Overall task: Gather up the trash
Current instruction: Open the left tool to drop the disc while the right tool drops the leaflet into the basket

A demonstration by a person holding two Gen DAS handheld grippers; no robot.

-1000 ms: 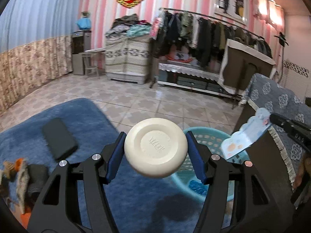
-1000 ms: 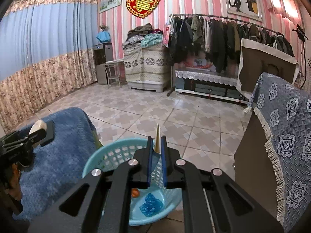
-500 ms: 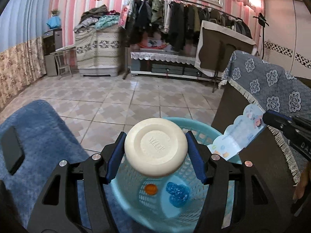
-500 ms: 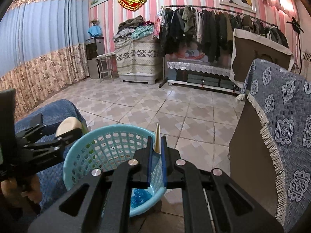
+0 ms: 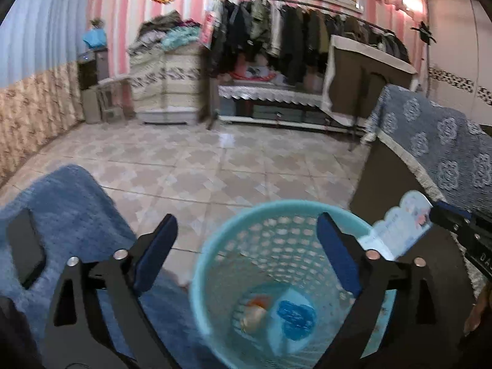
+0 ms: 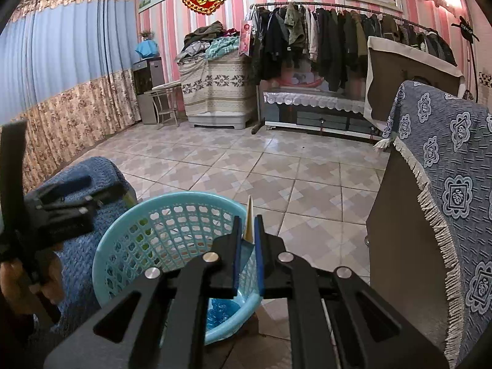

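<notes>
A light blue mesh basket (image 5: 212, 243) stands on the floor below both grippers. My left gripper (image 5: 246, 227) hangs over it, its jaws opening wide with nothing between them. At the basket's bottom lie a cream round container (image 5: 253, 315), blurred beside something orange, and a crumpled blue wrapper (image 5: 295, 315). My right gripper (image 6: 247, 224) is shut on a thin pale paper card (image 6: 249, 215) above the basket's right rim (image 6: 240, 206). The left wrist view shows that card (image 5: 396, 230) at the right, printed in light blue. The left gripper (image 6: 70, 196) appears blurred at the left of the right wrist view.
A blue-covered seat (image 5: 77, 215) with a black phone (image 5: 24, 246) on it lies left of the basket. A dark cabinet draped with patterned blue cloth (image 6: 446, 200) stands close on the right. Tiled floor (image 6: 276, 169) stretches ahead to a clothes rack (image 6: 338, 37).
The left gripper swung from above the blue seat to over the basket, then opened. The cream round container left its jaws and now lies in the basket. The right gripper sank slightly.
</notes>
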